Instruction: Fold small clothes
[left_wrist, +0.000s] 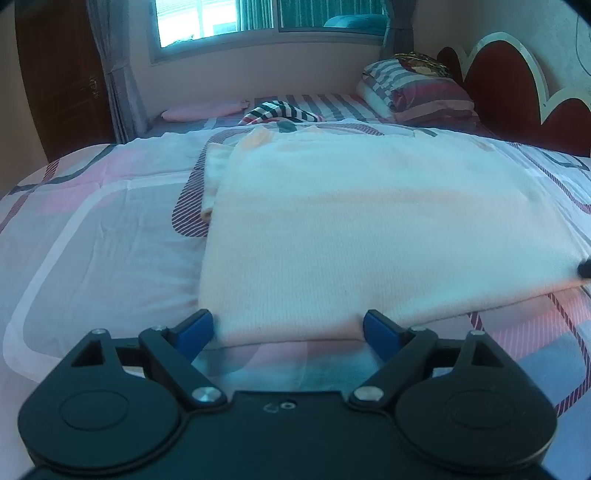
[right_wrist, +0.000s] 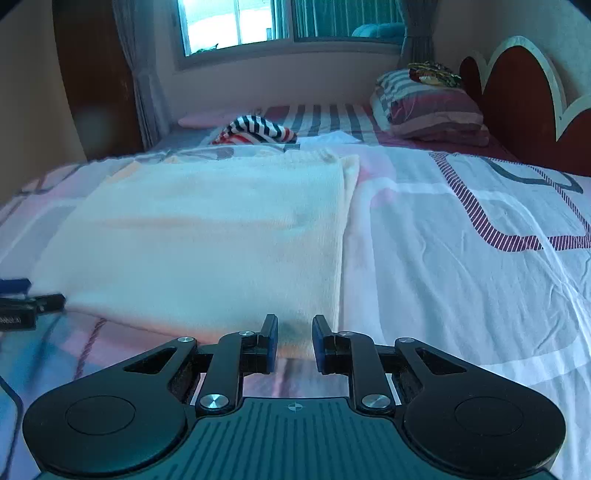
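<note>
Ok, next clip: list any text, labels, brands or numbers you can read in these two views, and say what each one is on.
"Robot.AI", small and blurred, so uncertain: on the left hand-held gripper at the left edge of the right wrist view.
Faint mark like "6o", not surely text: on that gripper's black body, near the screw hole, in the left wrist view.
Nothing readable on the cream garment, the bedsheet or the right hand-held gripper.

A cream-white knit garment (left_wrist: 369, 229) lies on the bed's sheet (left_wrist: 92, 236) of pink, grey and white blocks; beyond the garment, striped navy-white-red clothing (left_wrist: 280, 112).
</note>
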